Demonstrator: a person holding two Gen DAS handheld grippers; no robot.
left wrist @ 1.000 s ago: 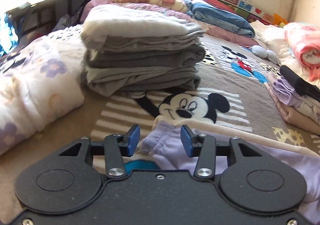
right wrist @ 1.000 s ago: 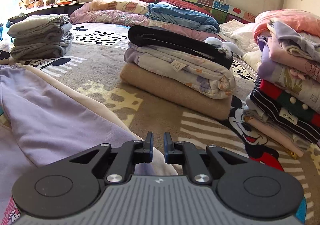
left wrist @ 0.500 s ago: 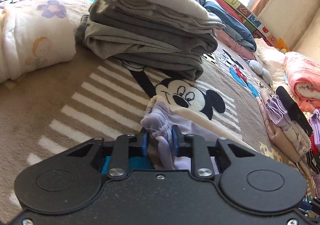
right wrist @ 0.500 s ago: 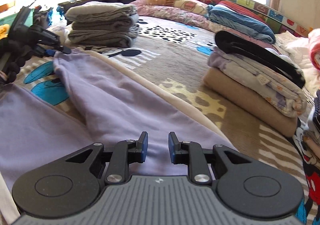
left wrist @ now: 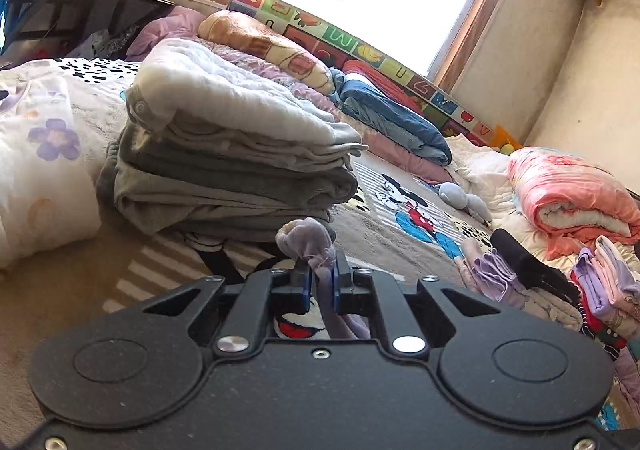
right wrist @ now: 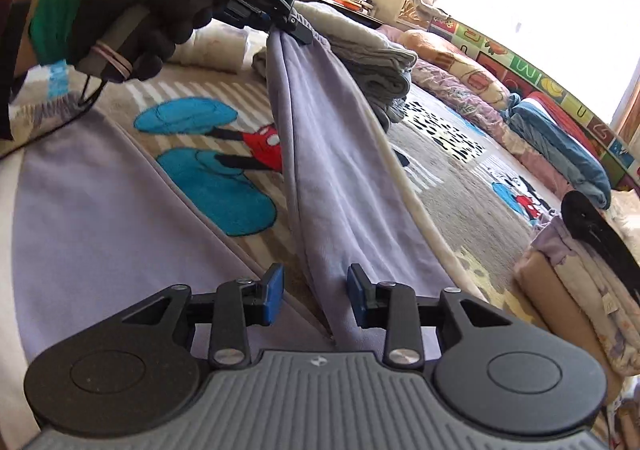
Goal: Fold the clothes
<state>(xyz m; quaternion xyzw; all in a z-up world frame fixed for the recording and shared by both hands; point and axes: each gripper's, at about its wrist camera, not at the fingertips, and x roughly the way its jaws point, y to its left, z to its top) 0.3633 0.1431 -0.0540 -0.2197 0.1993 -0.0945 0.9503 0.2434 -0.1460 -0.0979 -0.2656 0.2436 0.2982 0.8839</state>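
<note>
A lilac garment [right wrist: 336, 186] with a cream side stripe lies on the Mickey Mouse blanket [right wrist: 208, 186]. My left gripper [left wrist: 321, 282] is shut on its bunched cuff [left wrist: 308, 240] and holds it lifted; in the right wrist view it [right wrist: 294, 30] pulls one leg up taut. My right gripper [right wrist: 316, 292] is open, its blue pads either side of the raised leg's lower fold, just above the cloth. A second lilac panel [right wrist: 92, 218] lies flat at the left.
A stack of folded grey and white clothes [left wrist: 224, 158] stands just beyond the left gripper. Another folded pile [right wrist: 584, 270] with a black item on top is at the right. A floral quilt [left wrist: 40, 154] lies left; pillows and bedding line the wall.
My left gripper closed on the cuff and lifted it, raising the leg off the blanket. My right gripper opened wider and moved left to straddle the raised leg.
</note>
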